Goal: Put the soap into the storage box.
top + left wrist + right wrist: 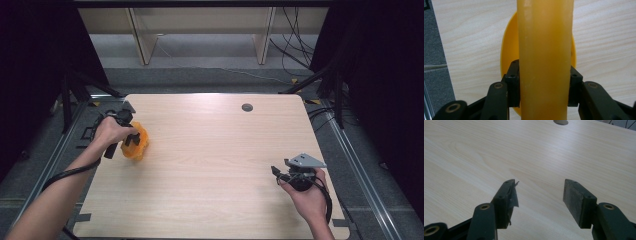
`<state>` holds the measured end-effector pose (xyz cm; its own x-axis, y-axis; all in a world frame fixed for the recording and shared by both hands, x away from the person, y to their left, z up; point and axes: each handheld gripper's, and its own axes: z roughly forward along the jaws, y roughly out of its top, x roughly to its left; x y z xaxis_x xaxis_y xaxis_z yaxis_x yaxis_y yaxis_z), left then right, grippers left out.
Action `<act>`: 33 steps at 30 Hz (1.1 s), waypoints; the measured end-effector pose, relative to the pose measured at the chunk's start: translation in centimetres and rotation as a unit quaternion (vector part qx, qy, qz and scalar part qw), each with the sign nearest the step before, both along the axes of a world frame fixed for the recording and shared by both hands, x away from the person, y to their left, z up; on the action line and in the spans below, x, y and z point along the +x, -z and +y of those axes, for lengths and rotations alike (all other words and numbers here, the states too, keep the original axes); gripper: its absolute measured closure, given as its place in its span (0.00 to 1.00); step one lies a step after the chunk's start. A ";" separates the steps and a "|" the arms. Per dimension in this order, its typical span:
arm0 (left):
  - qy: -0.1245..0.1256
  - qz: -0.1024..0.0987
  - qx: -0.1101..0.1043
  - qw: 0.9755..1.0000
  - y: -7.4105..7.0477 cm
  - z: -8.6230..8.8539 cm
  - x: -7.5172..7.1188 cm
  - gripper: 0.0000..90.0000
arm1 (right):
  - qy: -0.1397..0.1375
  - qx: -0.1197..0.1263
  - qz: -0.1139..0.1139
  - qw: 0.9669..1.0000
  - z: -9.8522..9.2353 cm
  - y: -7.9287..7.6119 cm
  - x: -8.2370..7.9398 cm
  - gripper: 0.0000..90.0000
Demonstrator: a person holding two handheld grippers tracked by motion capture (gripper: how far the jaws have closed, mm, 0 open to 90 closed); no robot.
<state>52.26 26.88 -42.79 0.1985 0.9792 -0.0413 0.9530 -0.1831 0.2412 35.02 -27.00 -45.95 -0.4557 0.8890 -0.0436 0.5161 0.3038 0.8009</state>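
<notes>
An orange cup (545,50) is clamped between the jaws of the left hand-held gripper (544,82) at the counter (215,150) edge; the right hand-held gripper (539,200) is held wide, empty.

On the table (210,165), near its left edge: funnel (136,142), clamped in left gripper (129,140). Near the right front corner: right gripper (280,175). Cable hole (247,107) toward the far edge.
</notes>
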 end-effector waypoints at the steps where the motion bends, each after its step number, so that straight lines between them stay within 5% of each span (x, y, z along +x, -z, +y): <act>1: 0.000 0.000 0.000 1.000 0.0 0.0 0.0 0.64 | 0.000 0.000 0.000 1.000 0.0 0.0 0.0 0.49; 19: -0.009 -0.035 -0.008 0.999 -1.1 -0.2 -0.5 0.50 | 0.004 -0.009 -0.007 1.000 0.0 0.0 0.0 0.49; 28: 0.031 -0.090 0.008 0.995 -2.9 -0.6 -2.2 0.37 | 0.003 -0.009 -0.005 1.000 0.0 0.0 0.0 0.49; 33: 0.037 -0.100 0.009 0.994 -3.7 -0.6 -3.1 0.32 | 0.004 -0.007 -0.004 1.000 0.1 0.1 0.0 0.49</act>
